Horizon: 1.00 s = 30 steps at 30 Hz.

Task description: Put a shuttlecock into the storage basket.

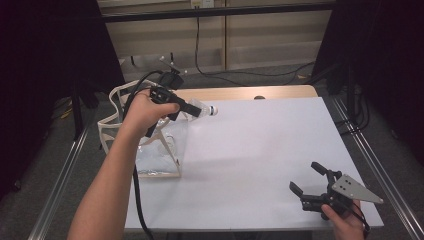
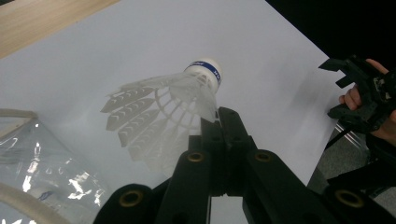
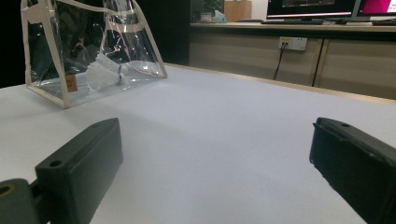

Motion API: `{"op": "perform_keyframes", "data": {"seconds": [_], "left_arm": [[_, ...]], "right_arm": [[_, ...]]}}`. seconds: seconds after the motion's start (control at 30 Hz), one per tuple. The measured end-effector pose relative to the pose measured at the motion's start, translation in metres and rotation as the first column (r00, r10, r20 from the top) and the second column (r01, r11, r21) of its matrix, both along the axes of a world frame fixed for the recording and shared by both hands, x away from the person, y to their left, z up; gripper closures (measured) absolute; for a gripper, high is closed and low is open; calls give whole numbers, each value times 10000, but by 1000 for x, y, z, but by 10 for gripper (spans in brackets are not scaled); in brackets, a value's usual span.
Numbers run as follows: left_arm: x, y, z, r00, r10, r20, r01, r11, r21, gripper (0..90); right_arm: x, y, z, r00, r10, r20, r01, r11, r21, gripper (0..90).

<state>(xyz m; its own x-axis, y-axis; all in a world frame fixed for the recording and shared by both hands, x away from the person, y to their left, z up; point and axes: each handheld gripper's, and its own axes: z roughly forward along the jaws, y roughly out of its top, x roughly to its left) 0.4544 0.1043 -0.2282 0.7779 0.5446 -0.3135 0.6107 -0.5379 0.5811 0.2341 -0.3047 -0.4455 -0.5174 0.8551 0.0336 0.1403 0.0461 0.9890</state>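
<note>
A white shuttlecock point(image 1: 206, 109) with a blue-banded cork hangs above the back left of the white table point(image 1: 260, 150). My left gripper point(image 1: 192, 107) is shut on the edge of its skirt. In the left gripper view the closed jaws pinch the feathered skirt of the shuttlecock point(image 2: 168, 105) at my left gripper point(image 2: 218, 114), with the cork pointing away. My right gripper point(image 1: 309, 181) rests low at the front right, open and holding nothing. In the right gripper view my right gripper point(image 3: 215, 158) has its jaws wide apart over bare table.
A clear bag point(image 1: 150, 160) with cream trim stands at the table's left edge, just below the left hand. Through the wall of the bag point(image 3: 60, 100) a second shuttlecock point(image 3: 105, 72) shows. Dark curtains, cables and metal rails surround the table.
</note>
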Motion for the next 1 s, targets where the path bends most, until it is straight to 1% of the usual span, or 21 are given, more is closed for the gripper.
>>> {"op": "perform_keyframes", "data": {"seconds": [0.03, 0.17, 0.2, 0.3, 0.4, 0.43, 0.47, 0.5, 0.73, 0.8, 0.87, 0.9, 1.0], "left_arm": [[1, 1, 1, 10000, -72, 6, 72, 10000, 51, 900], [1, 3, 3, 9999, 141, 15, -141, 9999, 3, 900], [1, 5, 4, 10000, 35, 47, -35, 10000, 68, 900], [2, 6, 5, 9999, 123, 73, -124, 9998, 135, 900], [2, 7, 6, 9998, 178, 102, -179, 9998, 85, 900], [2, 8, 6, 9998, 167, 127, -169, 9998, 135, 900], [2, 8, 6, 9996, 263, 120, -264, 9996, 88, 900], [2, 9, 7, 9998, 179, 134, -181, 9997, 148, 900], [2, 12, 9, 9996, 236, 142, -237, 9997, 116, 900], [2, 13, 10, 9995, 287, 135, -288, 9996, 48, 900], [3, 14, 11, 9996, 217, 179, -219, 9997, 142, 900], [3, 15, 11, 9994, 307, 182, -309, 9995, 107, 900], [3, 16, 12, 9992, 352, 170, -354, 9993, 136, 900]], "right_arm": [[0, 0, 0, 10000, 1, -6, -1, 10000, 7, 23], [0, 0, 0, 10000, 5, -3, -5, 10000, 19, 23], [0, 0, 0, 10000, -2, -3, 2, 10000, 7, 24], [0, 0, 0, 10000, -2, -5, 2, 10000, 10, 23], [0, 0, 0, 10000, 6, 7, -6, 10000, 31, 23], [0, 0, 0, 10000, -2, 2, 2, 10000, 29, 24], [0, 0, 0, 10000, -3, -5, 3, 10000, 29, 24], [0, 0, 0, 10000, -7, -7, 7, 10000, 34, 23], [0, 0, 0, 10000, -8, 7, 8, 10000, 30, 24], [0, 0, 0, 10000, -8, 8, 8, 10000, 29, 23], [0, 0, 0, 10000, -9, 4, 9, 10000, 32, 24], [0, 0, 0, 10000, -8, 3, 8, 10000, 36, 23], [0, 0, 0, 10000, -14, 12, 14, 10000, 17, 24]]}}
